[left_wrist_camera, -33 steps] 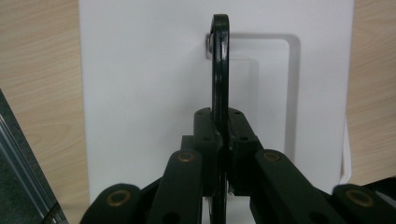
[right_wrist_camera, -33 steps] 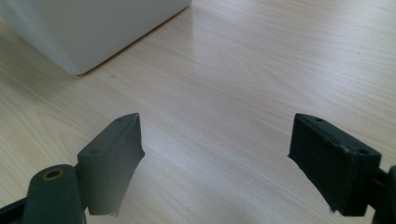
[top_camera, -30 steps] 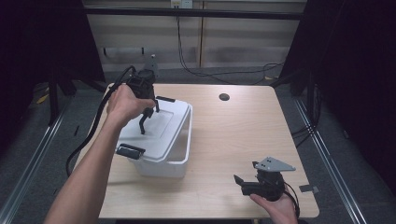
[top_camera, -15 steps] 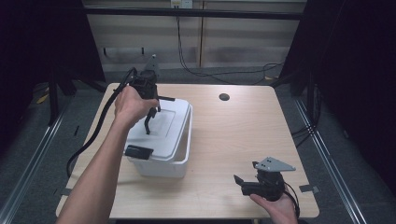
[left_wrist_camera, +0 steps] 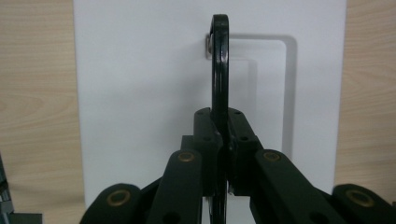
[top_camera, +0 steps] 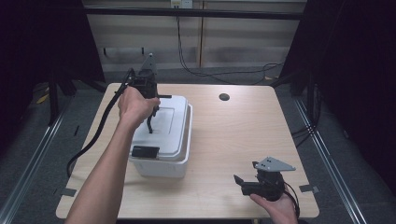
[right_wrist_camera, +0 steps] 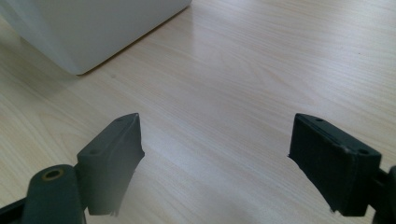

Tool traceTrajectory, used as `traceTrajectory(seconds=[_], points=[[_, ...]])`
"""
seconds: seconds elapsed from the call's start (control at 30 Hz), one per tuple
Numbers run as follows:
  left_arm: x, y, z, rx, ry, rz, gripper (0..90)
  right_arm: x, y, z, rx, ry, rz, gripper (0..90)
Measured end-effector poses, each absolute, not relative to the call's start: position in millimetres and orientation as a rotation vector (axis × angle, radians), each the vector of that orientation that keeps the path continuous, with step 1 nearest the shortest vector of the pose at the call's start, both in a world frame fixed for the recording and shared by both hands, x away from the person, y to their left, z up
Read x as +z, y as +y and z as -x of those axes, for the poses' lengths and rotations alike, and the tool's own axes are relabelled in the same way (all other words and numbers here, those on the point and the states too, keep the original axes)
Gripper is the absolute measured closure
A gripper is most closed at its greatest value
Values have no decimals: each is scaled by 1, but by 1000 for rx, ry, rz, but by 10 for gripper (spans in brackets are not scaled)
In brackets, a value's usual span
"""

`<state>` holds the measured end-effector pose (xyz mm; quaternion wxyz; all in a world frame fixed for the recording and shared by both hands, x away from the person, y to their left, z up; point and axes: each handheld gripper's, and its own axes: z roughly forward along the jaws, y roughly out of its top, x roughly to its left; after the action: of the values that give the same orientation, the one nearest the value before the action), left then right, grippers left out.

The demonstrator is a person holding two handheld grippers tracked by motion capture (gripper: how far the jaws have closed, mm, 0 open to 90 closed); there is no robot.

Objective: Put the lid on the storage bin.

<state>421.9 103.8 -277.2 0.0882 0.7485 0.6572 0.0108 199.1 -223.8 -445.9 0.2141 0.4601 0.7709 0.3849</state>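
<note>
The white lidded bin's (top_camera: pixel 161 140) black carry handle (left_wrist_camera: pixel 219 70) stood upright, pinched between the left gripper's (left_wrist_camera: pixel 220 154) closed jaws, likely for lifting, while the right gripper (right_wrist_camera: pixel 215 163) rested wide open and empty, the bin well beyond its jaws.

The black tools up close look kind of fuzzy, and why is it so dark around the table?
In the left gripper view, the left tool sits very near the lens, so its jaws blur while the black handle stays sharper. In the right gripper view, the right tool blurs likewise, and the table shows soft glare. In the high view, light falls on the table; the surroundings stay dark.
</note>
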Motion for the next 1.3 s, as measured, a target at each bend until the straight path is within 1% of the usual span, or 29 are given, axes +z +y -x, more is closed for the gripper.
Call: traceTrajectory(seconds=[0.23, 0.5, 0.63, 0.8, 0.9, 1.13, 1.3], points=[[-285, 96, -418, 6, 1984, -2176, 848, -445, -224, -198, 1066, 2142, -1274, 165], [-289, 91, -419, 0, 1971, -2205, 847, -446, -224, -199, 1069, 2141, -1275, 165], [-288, 92, -418, 16, 1973, -2198, 846, -446, -224, -199, 1068, 2142, -1273, 165], [-289, 94, -418, 5, 1973, -2200, 845, -446, -224, -199, 1068, 2140, -1277, 165], [-289, 91, -417, 10, 1951, -2213, 838, -446, -224, -199, 1067, 2142, -1275, 165], [-298, 94, -418, -38, 1956, -2218, 843, -446, -224, -199, 1065, 2141, -1277, 165], [-298, 96, -419, -46, 1959, -2206, 844, -446, -224, -199, 1064, 2143, -1276, 165]])
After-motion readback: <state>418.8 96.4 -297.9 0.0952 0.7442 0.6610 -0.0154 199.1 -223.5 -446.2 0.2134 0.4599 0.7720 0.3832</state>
